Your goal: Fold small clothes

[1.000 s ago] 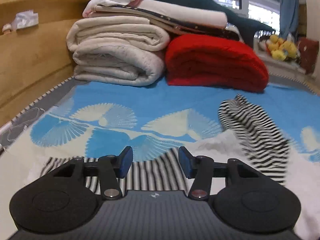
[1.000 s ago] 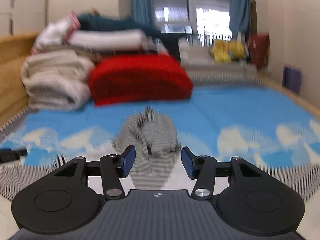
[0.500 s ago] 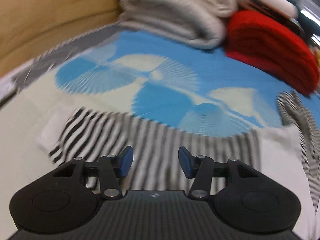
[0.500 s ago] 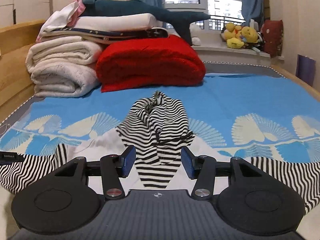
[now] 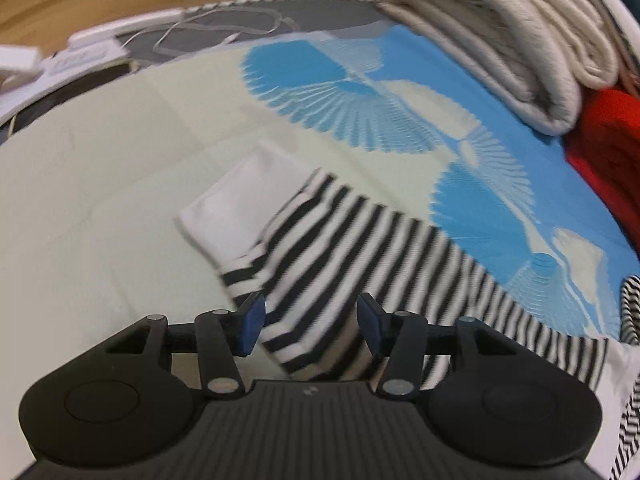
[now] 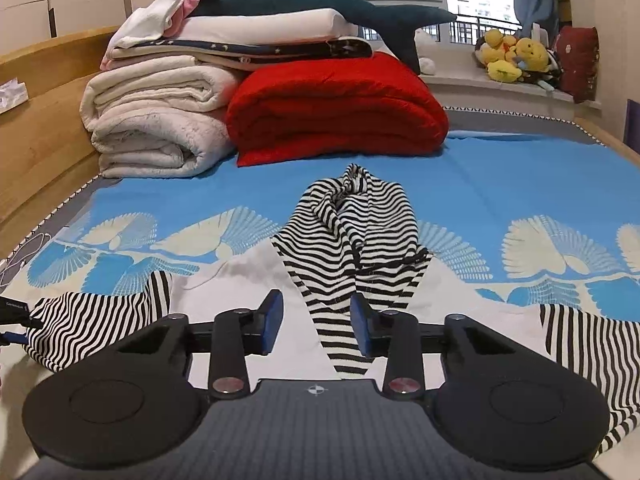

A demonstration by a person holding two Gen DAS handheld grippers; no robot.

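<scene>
Right gripper (image 6: 316,322): jaws have just been closing, half-open around the striped hood (image 6: 348,232), not yet pinching it. Left gripper (image 5: 310,328): jaws half-open, empty, now swung down over the striped sleeve (image 5: 320,248). Folding apparently about to start.

Near bedspread (image 5: 100,208): I see bare cream cloth left of the striped sleeve (image 5: 332,240), open room for my left gripper (image 5: 310,324).
Far left edge: cables (image 5: 208,28) and white plugs (image 5: 60,60) crowd it (I'd snag there).
Back wall: cream blankets (image 6: 160,120) and red quilt (image 6: 340,108) block the head end.
Middle: bunched striped hood (image 6: 352,216) stands up ahead of my right gripper (image 6: 316,322).
Right: blue spread lies flat beyond the hood.
</scene>
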